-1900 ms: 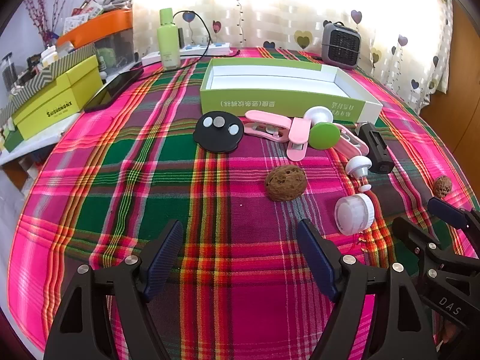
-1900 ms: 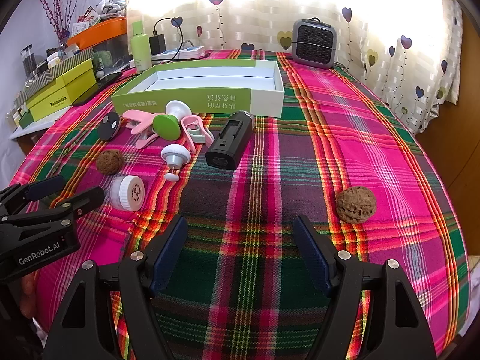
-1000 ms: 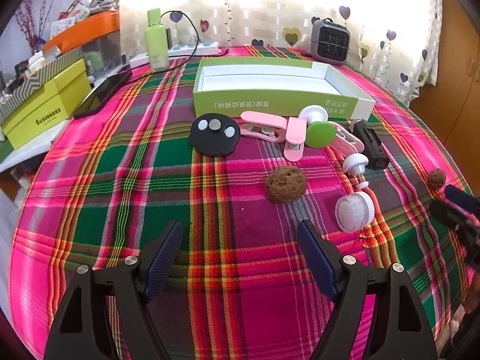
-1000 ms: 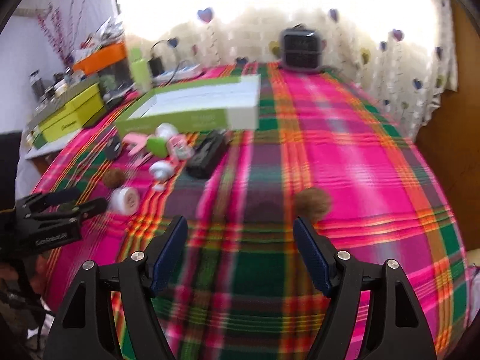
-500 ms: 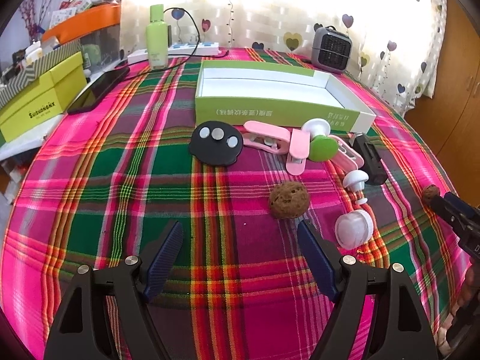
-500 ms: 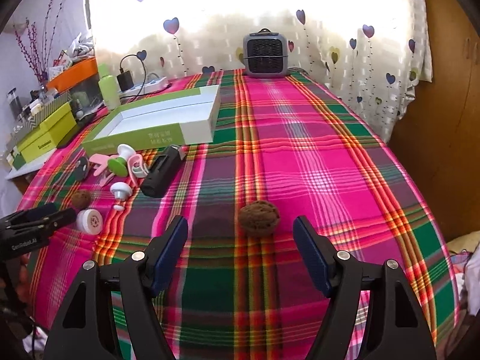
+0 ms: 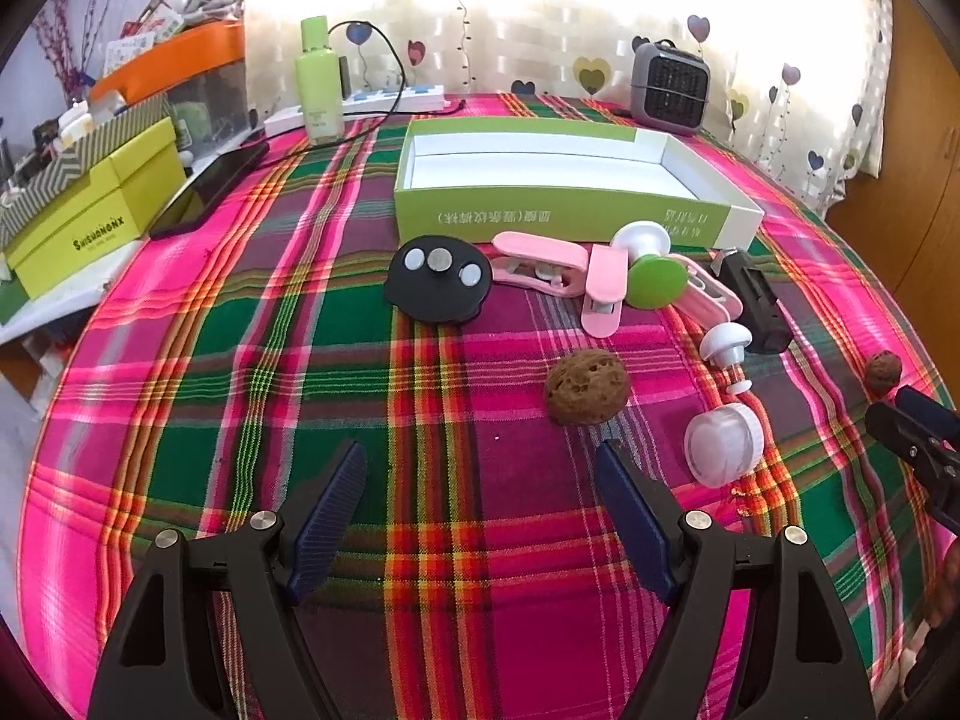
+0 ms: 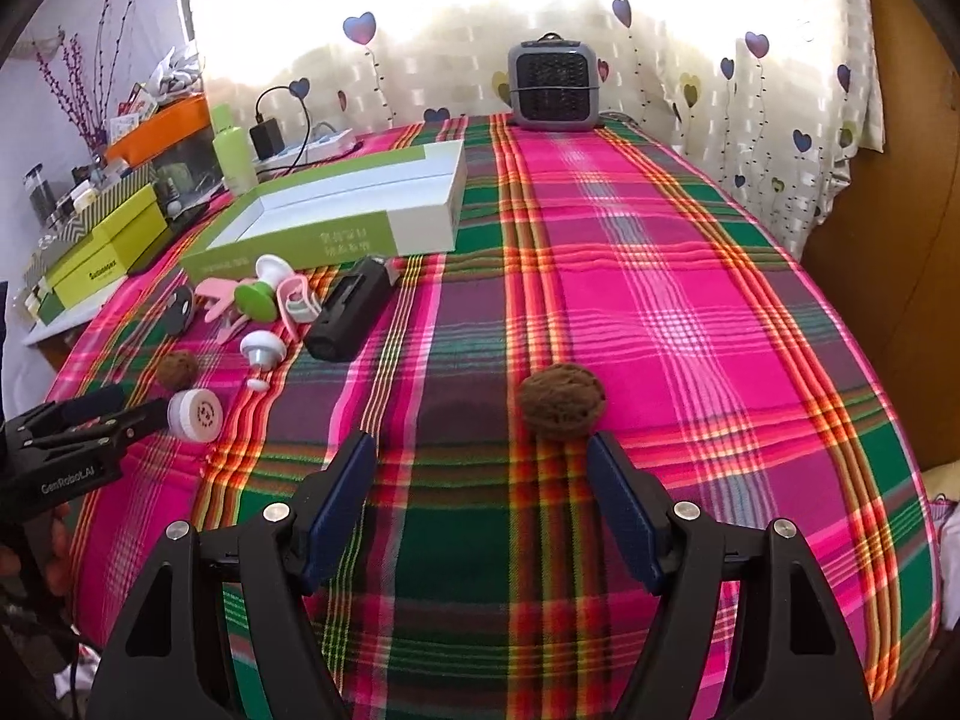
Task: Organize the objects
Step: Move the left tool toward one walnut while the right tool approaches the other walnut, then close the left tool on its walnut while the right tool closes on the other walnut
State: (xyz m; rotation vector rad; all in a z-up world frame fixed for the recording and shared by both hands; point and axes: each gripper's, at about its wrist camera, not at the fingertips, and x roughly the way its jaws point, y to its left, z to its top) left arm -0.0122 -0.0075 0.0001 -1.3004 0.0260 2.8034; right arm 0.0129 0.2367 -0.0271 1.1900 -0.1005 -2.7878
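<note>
An open green and white box [image 7: 570,180] lies on the plaid tablecloth. In front of it lie a black disc [image 7: 438,279], pink clips [image 7: 558,273], a green knob [image 7: 657,282], a black device [image 7: 756,306], a white knob [image 7: 726,348] and a white round jar [image 7: 723,444]. A brown walnut [image 7: 587,387] lies just ahead of my open left gripper [image 7: 480,468]. A second walnut [image 8: 561,399] lies just ahead of my open right gripper [image 8: 480,462], toward its right finger. Both grippers are empty.
A grey heater [image 8: 553,84] stands at the table's far edge. A green bottle [image 7: 318,84], a power strip [image 7: 390,102], a black phone [image 7: 207,189] and yellow-green boxes [image 7: 96,210] are at the far left. A wooden cabinet [image 8: 900,240] borders the right side.
My right gripper has swung right and come up close to the second walnut. My left gripper has edged forward toward the first walnut. Both stay open.
</note>
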